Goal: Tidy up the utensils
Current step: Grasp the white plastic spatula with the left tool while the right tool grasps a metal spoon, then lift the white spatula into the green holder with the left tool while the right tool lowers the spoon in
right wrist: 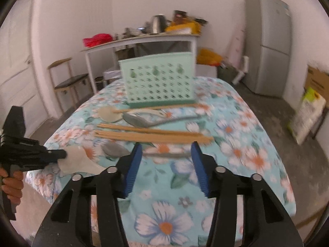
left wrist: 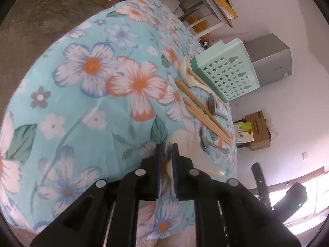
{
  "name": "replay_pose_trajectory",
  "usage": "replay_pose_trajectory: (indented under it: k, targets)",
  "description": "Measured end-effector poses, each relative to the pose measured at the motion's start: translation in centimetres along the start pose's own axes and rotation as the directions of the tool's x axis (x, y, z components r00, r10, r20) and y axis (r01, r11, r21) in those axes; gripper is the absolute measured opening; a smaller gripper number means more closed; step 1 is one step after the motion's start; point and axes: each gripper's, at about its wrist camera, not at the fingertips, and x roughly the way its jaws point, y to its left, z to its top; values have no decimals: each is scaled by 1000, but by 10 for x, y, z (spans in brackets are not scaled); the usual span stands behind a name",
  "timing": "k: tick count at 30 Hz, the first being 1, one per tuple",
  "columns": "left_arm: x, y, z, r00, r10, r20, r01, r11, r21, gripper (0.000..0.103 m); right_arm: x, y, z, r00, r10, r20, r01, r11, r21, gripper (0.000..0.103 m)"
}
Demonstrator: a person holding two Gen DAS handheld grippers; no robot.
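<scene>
**White spoon in my left fingers, nothing racked yet**

White plastic is what I have: my left gripper has its fingers pinched narrow on the bowl of a white spoon near the left front corner of the table. From the right wrist view the spoon looks barely lifted, if at all.

My right gripper hangs above the near edge with its fingers about half apart and nothing between them. A metal spoon lies on the floral cloth just beyond its tips.

As for progress, I judge the job barely begun. The green rack stands toward the far edge, and I can't see into its top, but nothing sticks out above the rim. In front of it a second white spoon, another metal spoon and several wooden chopsticks lie in loose rows. One lone chopstick lies just in front of the rack's base.

All of that is left to move, starting with the spoon I hold.
</scene>
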Motion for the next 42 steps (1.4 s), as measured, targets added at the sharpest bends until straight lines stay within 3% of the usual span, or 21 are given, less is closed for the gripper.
replay_pose_trajectory:
  k: [6,10,15,21,24,26,28,30,31,35,42]
  targets:
    - [11,-13,3,998,32,50,-36,997,74,7,9,23,10,996,90,5,-89,989,-121,39]
    - [-7,-12,8,993,47,109,-58,993,107,3,22,41,7,993,115,-24,-117,971,-210,39]
    - [-48,5,21,972,78,220,-101,990,97,2,42,62,-2,989,123,-84,-144,936,-320,39]
    - [-88,19,34,933,122,340,-156,985,72,1,66,95,-19,990,77,-119,-127,847,-516,38]
    - [-95,23,38,924,124,361,-157,986,63,1,78,109,-29,994,27,-105,-86,788,-610,34]
    - [-96,25,40,921,124,370,-156,986,59,1,84,117,-36,996,-3,-91,-58,752,-656,23]
    - [-98,25,40,919,123,374,-156,986,60,1,89,122,-39,996,-33,-81,-31,735,-678,17]
    - [-100,24,38,917,123,378,-159,985,63,1,91,124,-41,996,-63,-70,-2,729,-684,14]
    - [-101,23,38,915,125,383,-163,984,66,1,92,125,-42,995,-77,-66,11,726,-687,8]
    - [-106,17,37,907,125,402,-169,983,75,1,88,131,-43,995,-93,-31,47,727,-685,4]
    - [-125,-14,47,867,71,494,-161,977,141,1,52,113,-13,995,-78,62,100,796,-597,1]
